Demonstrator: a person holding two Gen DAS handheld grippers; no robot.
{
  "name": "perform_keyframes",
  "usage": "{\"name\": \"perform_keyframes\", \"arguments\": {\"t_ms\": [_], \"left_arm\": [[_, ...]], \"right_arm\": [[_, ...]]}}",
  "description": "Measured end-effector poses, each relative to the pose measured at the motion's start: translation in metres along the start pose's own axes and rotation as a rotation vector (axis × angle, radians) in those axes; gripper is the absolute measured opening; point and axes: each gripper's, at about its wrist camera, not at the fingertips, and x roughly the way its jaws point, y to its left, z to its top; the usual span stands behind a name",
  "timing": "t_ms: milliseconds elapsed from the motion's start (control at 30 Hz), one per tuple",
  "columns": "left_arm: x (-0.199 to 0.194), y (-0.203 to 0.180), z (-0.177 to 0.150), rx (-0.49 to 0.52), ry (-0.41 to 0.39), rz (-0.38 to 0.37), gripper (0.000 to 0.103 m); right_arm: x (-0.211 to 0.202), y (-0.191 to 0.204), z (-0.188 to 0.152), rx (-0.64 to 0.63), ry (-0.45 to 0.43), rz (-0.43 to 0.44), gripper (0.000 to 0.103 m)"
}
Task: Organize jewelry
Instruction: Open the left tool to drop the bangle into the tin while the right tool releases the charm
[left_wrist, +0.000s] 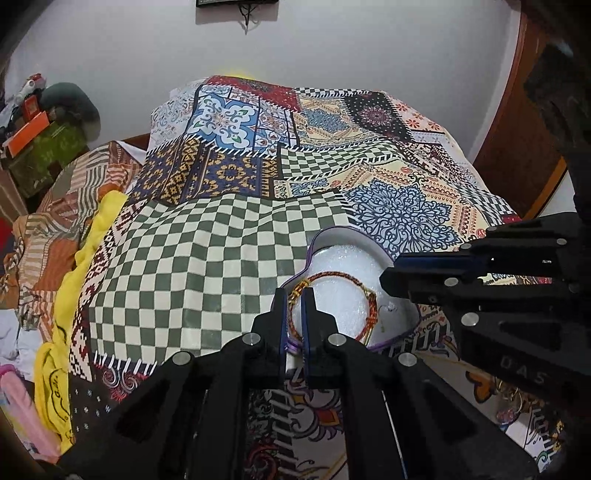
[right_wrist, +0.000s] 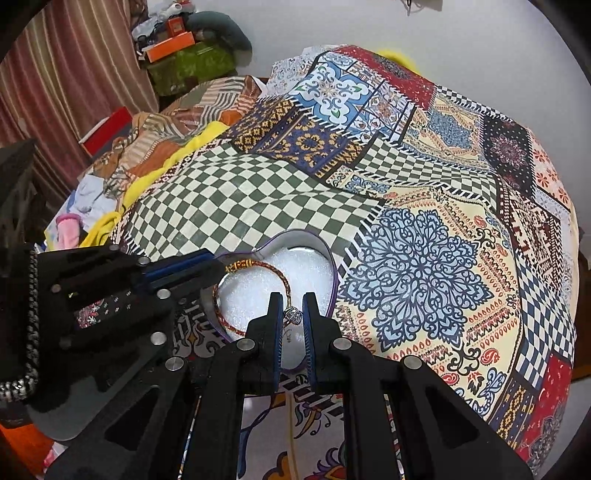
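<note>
A heart-shaped box (left_wrist: 351, 236) with a purple rim and white foam lining sits on the patterned bedspread; it also shows in the right wrist view (right_wrist: 317, 251). A red and gold bangle (left_wrist: 371, 299) lies inside it, also seen in the right wrist view (right_wrist: 284, 282). My left gripper (left_wrist: 294, 295) is shut on the bangle's left edge at the box rim. My right gripper (right_wrist: 293, 297) is shut on a silver ring with a clear stone (right_wrist: 293, 314), just above the foam. In the left wrist view the right gripper (left_wrist: 391, 275) reaches in from the right.
The patchwork bedspread (left_wrist: 229, 258) covers the bed. A yellow cloth (left_wrist: 77, 280) and folded clothes lie at its left edge. More jewelry (left_wrist: 511, 397) lies on the bedspread at lower right. Boxes are stacked by the wall (right_wrist: 181, 48).
</note>
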Motion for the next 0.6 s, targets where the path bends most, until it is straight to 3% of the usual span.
{"name": "perform_keyframes", "arguments": {"t_ms": [133,267,333,467,600], "left_arm": [[-0.006,0.007,-0.001,-0.031,0.006,-0.005,0.01],[-0.016,0.01,-0.002,-0.044,0.004,-0.005,0.023],[-0.024,0.009,-0.003,-0.041,-0.009,-0.001,0.029],[-0.039,0.003,-0.002,-0.023,-0.025,-0.001,0.031],[-0.059,-0.004,-0.002,-0.005,-0.053,-0.007,0.042]], "right_arm": [[-0.002,0.001,0.0,0.001,0.012,-0.006,0.012],[-0.012,0.001,-0.001,0.012,-0.008,-0.018,0.029],[-0.021,0.001,-0.002,0.017,-0.025,-0.021,0.03],[-0.043,0.002,-0.005,0.016,-0.065,-0.041,0.03],[-0.062,0.003,-0.011,0.013,-0.103,-0.067,0.03]]}}
